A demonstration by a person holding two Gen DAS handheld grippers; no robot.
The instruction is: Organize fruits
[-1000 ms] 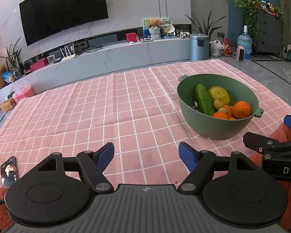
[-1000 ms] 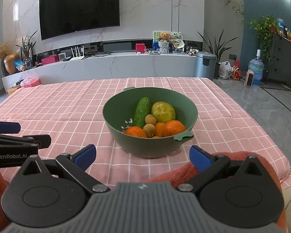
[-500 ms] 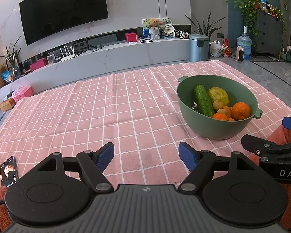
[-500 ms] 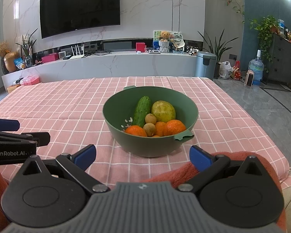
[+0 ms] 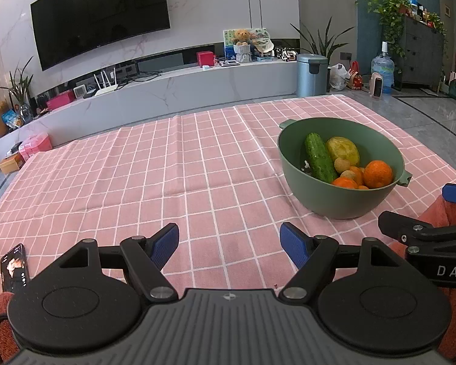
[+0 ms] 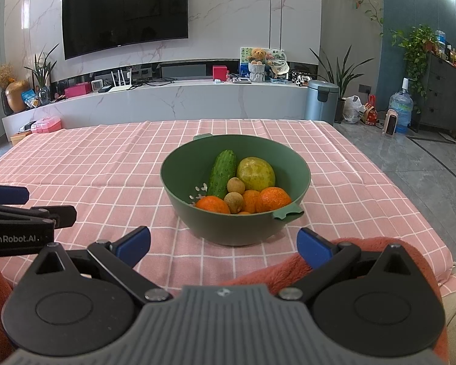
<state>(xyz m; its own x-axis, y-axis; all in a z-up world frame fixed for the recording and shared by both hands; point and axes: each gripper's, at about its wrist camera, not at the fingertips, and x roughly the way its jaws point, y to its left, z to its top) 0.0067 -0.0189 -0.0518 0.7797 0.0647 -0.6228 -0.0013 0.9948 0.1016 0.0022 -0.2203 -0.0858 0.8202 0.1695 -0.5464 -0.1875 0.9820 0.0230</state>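
A green bowl (image 6: 197,222) (image 5: 343,203) stands on the pink checked tablecloth (image 5: 167,167). In it lie a cucumber (image 6: 222,168) (image 5: 318,157), a yellow-green round fruit (image 6: 255,172) (image 5: 343,150), oranges (image 6: 273,199) (image 5: 377,174) and small brown fruits (image 6: 234,202). My right gripper (image 6: 223,241) is open just short of the bowl, with nothing between its fingers. Left of the bowl, my left gripper (image 5: 229,241) is open over bare cloth, also holding nothing.
A phone (image 5: 14,267) lies at the table's near left edge. Red fleece sleeves (image 6: 288,270) sit under both grippers. The table ends at the right, with grey floor (image 6: 425,167) beyond. A TV wall and low white cabinet (image 6: 167,97) stand behind the table.
Both grippers have barely shifted; the bowl sits very slightly lower and nearer in the left wrist view. Both stay open.
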